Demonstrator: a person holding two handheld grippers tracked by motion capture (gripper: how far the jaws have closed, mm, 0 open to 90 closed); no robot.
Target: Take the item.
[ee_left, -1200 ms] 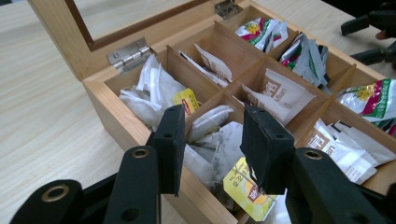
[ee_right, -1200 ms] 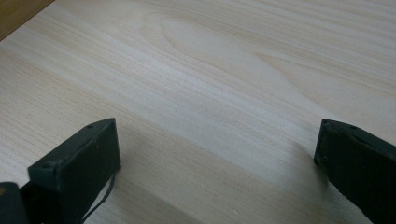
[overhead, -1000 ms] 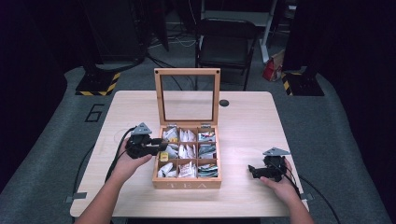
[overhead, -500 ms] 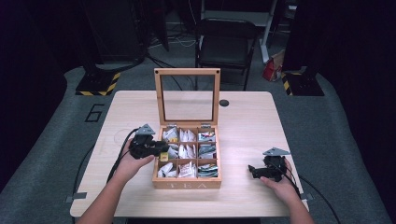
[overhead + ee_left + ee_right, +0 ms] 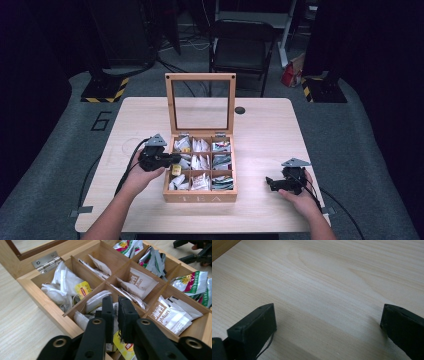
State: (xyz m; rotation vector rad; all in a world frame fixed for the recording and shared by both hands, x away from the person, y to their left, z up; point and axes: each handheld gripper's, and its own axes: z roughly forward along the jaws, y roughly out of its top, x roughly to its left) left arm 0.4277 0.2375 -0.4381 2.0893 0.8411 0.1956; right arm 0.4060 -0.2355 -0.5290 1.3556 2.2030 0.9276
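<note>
My left claw (image 5: 172, 161) sits at the left edge of the wooden tea box (image 5: 200, 196), over the middle-left compartment. In the left gripper view its jaws are pinched nearly together on a tea bag (image 5: 115, 322); white paper shows between them and a yellow tag (image 5: 124, 346) hangs just below. Left hand (image 5: 141, 176) wraps the gripper body from behind.

Tea box: nine compartments, lid (image 5: 200, 103) standing upright at the far side, metal hinge (image 5: 46, 262) seen in the left gripper view. Compartments hold white sachets, a yellow-tagged bag (image 5: 83, 289) at the far left, green-and-red packets (image 5: 192, 281) on the right column.

My right claw (image 5: 270, 183) rests low on the table (image 5: 260, 130), well apart from the box, to its right. Jaws spread wide, nothing between them but bare light wood (image 5: 332, 287). Right hand (image 5: 299, 198) holds it from the near side.

A dark chair (image 5: 242, 47) stands beyond the table.
</note>
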